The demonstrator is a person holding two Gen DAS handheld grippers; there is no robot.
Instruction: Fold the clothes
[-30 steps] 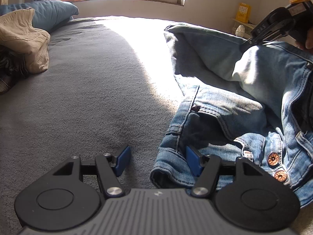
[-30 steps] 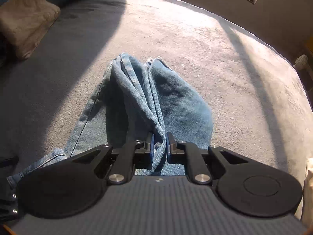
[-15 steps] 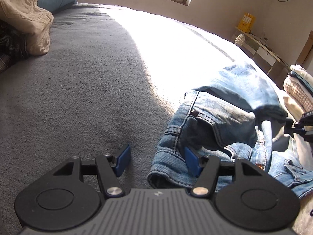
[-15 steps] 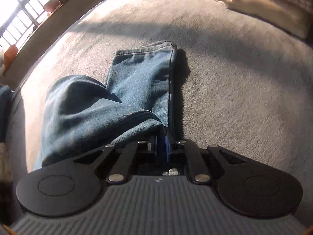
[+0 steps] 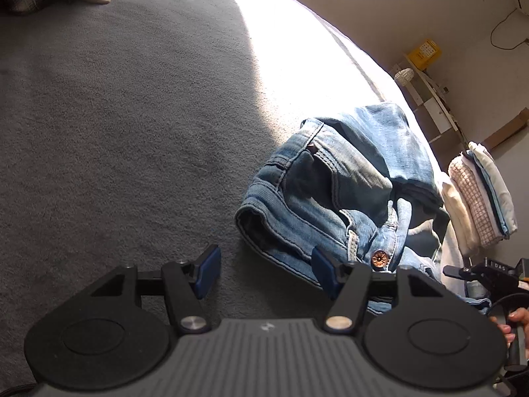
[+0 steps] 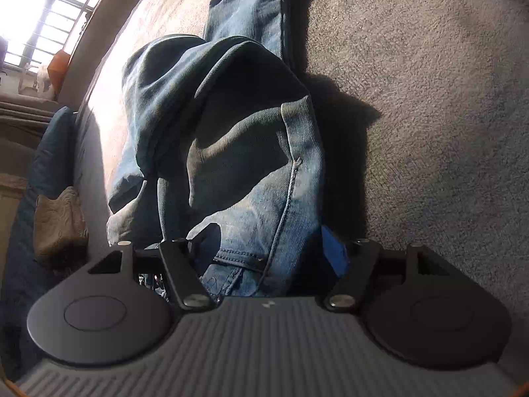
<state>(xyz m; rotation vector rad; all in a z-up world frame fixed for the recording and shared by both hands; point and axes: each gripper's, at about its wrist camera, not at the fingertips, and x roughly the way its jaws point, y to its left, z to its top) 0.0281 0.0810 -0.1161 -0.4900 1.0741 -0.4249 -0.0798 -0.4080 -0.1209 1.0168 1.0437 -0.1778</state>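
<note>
A pair of blue jeans (image 5: 334, 195) lies bunched on the grey bed cover, waistband and copper button nearest the camera in the left wrist view. My left gripper (image 5: 264, 269) is open just short of the waistband, its right pad over the denim edge. In the right wrist view the jeans (image 6: 231, 152) lie folded over themselves, one leg stretching away. My right gripper (image 6: 269, 248) is open, its fingers standing on either side of the denim without clamping it. The right gripper (image 5: 479, 273) also shows at the right edge of the left wrist view, held by a hand.
A stack of folded clothes (image 5: 479, 195) sits at the bed's right edge. A beige garment (image 6: 59, 221) and a blue pillow (image 6: 53, 152) lie at the far end. White shelves (image 5: 429, 99) with a yellow box stand by the wall. Grey bed cover (image 5: 115, 115) stretches left.
My right gripper has opened and let go of the jeans leg, which now lies draped over the rest of the jeans. The left gripper pulled back and tilted, staying open.
</note>
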